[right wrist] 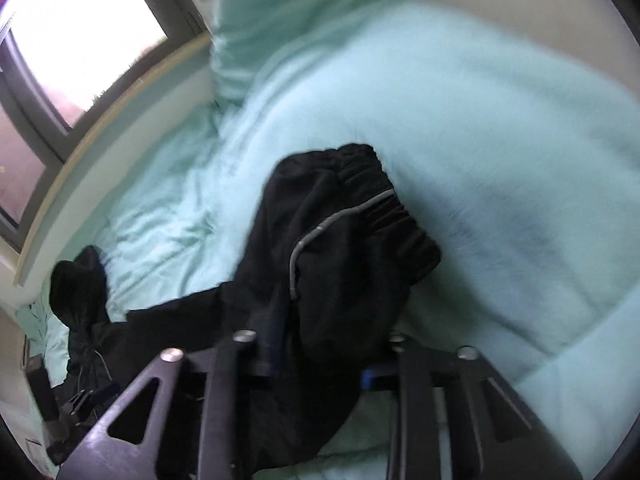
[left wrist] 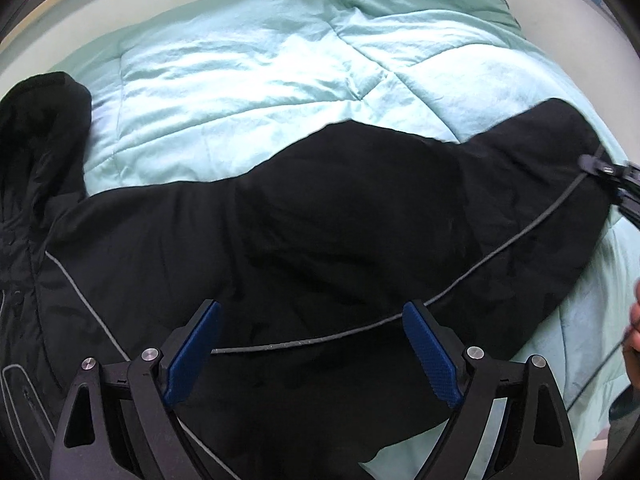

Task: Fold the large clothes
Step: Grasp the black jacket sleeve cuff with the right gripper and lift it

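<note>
Jaws of the left gripper (left wrist: 312, 354) stand released above the black padded jacket (left wrist: 320, 208); the right gripper (right wrist: 320, 364) is clenched on its bunched cuffed end (right wrist: 356, 240). It lies lengthwise across the mint-green quilted bed cover (left wrist: 240, 76), side to side in the left view

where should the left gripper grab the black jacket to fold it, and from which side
Probably the near edge of the black jacket, by the grey piping between the open left gripper fingers. Come from above, pointing down: the fabric lies flat on the mint comforter, so a top pinch can gather it. The right gripper already pinches the sleeve cuff.
</note>
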`<state>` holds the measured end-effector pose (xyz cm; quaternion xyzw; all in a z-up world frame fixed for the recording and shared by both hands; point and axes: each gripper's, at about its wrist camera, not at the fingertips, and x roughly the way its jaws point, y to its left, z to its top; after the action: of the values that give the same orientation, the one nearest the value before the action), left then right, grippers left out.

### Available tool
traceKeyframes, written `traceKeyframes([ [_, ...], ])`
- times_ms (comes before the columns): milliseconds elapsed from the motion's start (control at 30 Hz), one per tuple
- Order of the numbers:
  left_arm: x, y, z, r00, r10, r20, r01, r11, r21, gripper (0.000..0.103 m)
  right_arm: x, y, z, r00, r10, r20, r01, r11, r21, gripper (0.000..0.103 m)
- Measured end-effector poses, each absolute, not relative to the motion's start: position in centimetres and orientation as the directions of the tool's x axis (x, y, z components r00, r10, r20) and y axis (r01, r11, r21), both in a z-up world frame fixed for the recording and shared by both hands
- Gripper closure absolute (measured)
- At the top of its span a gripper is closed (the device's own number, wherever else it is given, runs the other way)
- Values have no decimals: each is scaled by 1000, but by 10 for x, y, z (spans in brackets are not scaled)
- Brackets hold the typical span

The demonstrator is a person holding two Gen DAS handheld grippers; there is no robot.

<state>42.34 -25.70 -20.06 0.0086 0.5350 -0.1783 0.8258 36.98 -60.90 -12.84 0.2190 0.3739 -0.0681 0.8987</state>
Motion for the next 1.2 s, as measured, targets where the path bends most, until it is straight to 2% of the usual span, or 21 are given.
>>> traceKeyframes([
  [100, 428, -263, -206, 357, -323, -876, 310, 926, -215, 12, 333, -627, -109, 741, -66, -668, 358, 881, 310, 79],
  [167, 438, -274, -229, 280, -356, -892, 316, 911, -265, 11, 324, -645, -116, 725, -78, -684, 403, 854, 330, 79],
  [267, 451, -284, -272, 209, -284, -936, 264, 938, -225, 12, 336, -649, -149, 660, -10, -751, 401, 850, 341, 79],
  [333, 451, -292, -285, 227, -234, -945, 288, 943, -164, 11, 345, -646, -165, 633, 13, -774, 387, 861, 331, 80],
  [400, 444, -295, -278, 242, -220, -945, 322, 937, -136, 11, 351, -647, -169, 628, 6, -778, 389, 864, 320, 80],
  [533, 427, -272, -251, 256, -276, -926, 316, 930, -189, 11, 344, -645, -157, 676, 51, -735, 350, 856, 381, 80],
  [600, 415, -250, -232, 298, -281, -912, 299, 935, -190, 11, 338, -636, -142, 705, 70, -705, 302, 871, 387, 86],
  [700, 394, -217, -208, 356, -265, -896, 274, 947, -171, 11, 336, -608, -116, 736, 116, -667, 218, 892, 396, 86],
  [967, 344, -99, -162, 446, -189, -875, 121, 981, -150, 11, 349, -452, -65, 724, 293, -624, -59, 928, 368, 86],
  [1200, 287, 38, -152, 484, -70, -872, -127, 981, -149, 11, 356, -256, -65, 556, 529, -642, -371, 848, 378, 86],
])
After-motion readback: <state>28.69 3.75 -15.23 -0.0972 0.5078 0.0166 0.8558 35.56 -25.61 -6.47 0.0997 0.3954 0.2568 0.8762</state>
